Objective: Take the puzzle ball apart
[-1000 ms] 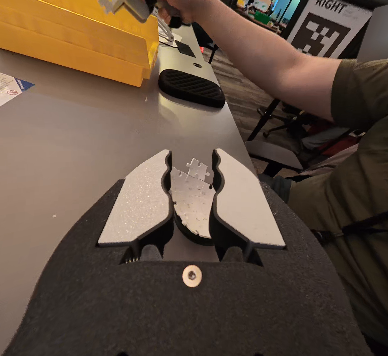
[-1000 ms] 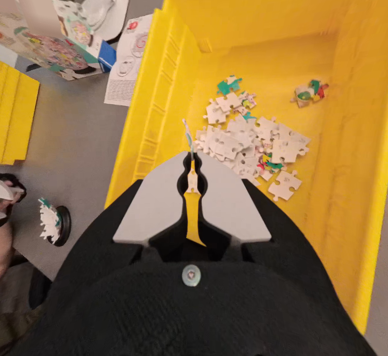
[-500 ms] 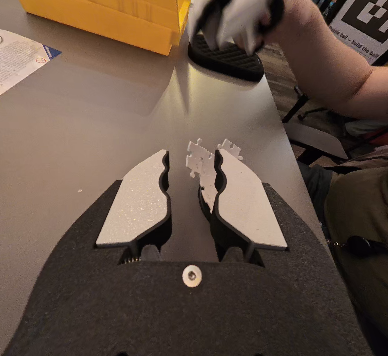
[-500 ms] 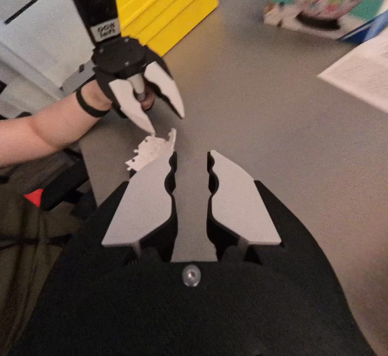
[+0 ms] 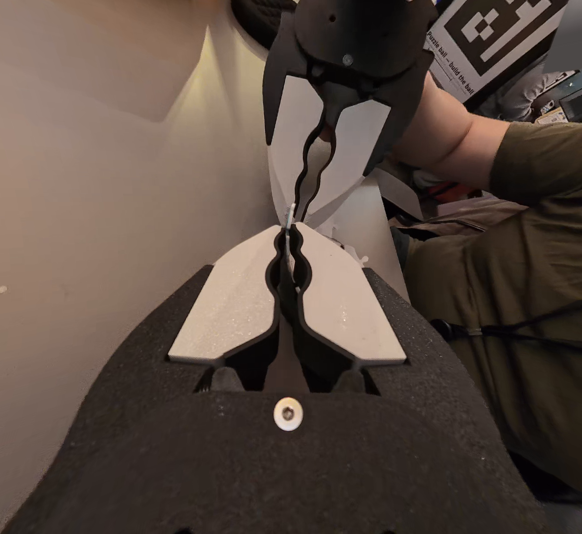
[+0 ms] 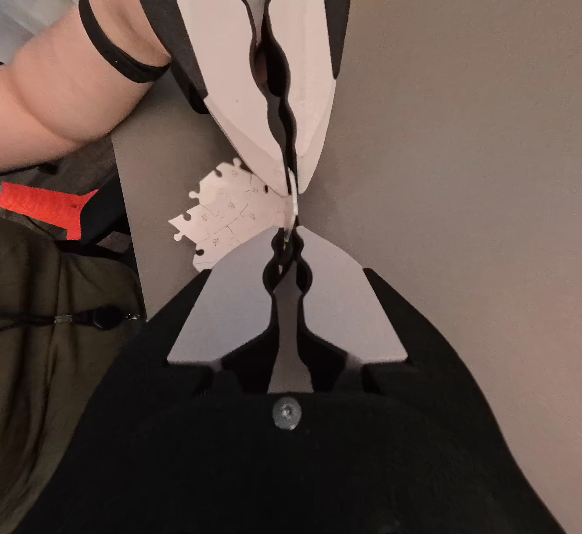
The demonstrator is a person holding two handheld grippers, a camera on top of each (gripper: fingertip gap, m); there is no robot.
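Now, left gripper (image 5: 288, 229): clenched on puzzle fragment (image 6: 233, 213).
Right gripper (image 6: 288, 230): clamped on the fragment's near edge piece.
Progress: seemingly late; small fragment left.

Both wrist cams sit super close, each looking along its own fingers straight at the other gripper, tip to tip. They share the grey table (image 5: 94, 203) and the white puzzle-ball fragment (image 6: 233, 213) pinched between them.
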